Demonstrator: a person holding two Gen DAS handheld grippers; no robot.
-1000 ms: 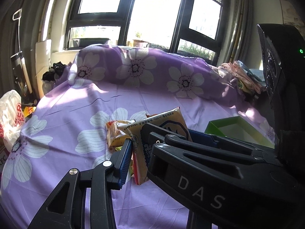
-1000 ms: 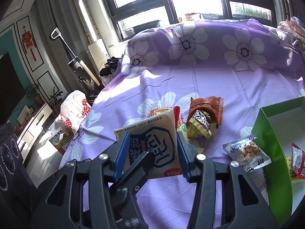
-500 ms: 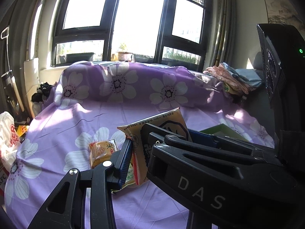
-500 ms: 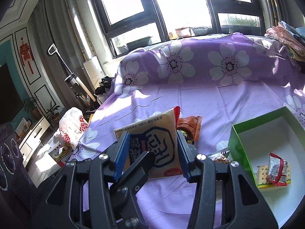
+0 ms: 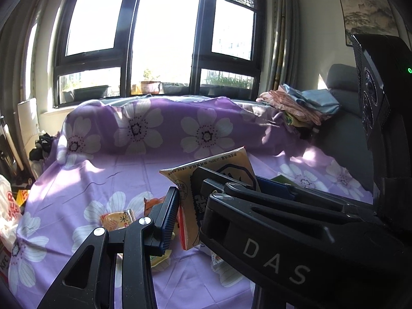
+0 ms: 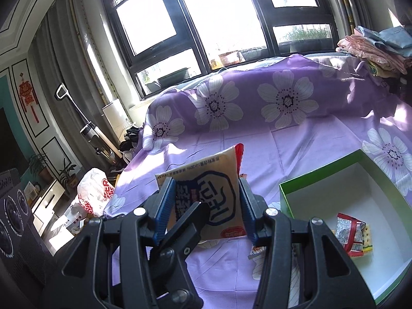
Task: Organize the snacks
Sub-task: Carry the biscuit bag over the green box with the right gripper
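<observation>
In the left wrist view the right hand-held gripper crosses the frame and hides most of the green box, of which only a sliver shows, and the loose packets on the purple flowered sheet are partly covered by the fingers. The tan snack packet is upright and off the sheet, clamped by its two side edges between the blue pads of the right hand-held gripper. The left hand-held gripper also pinches this packet, its left pad on the packet's face; its other finger is hidden. Both point slightly downward. The green box lies to the right, cut off by the frame, holding a red-and-silver wrapper and crackers.
</observation>
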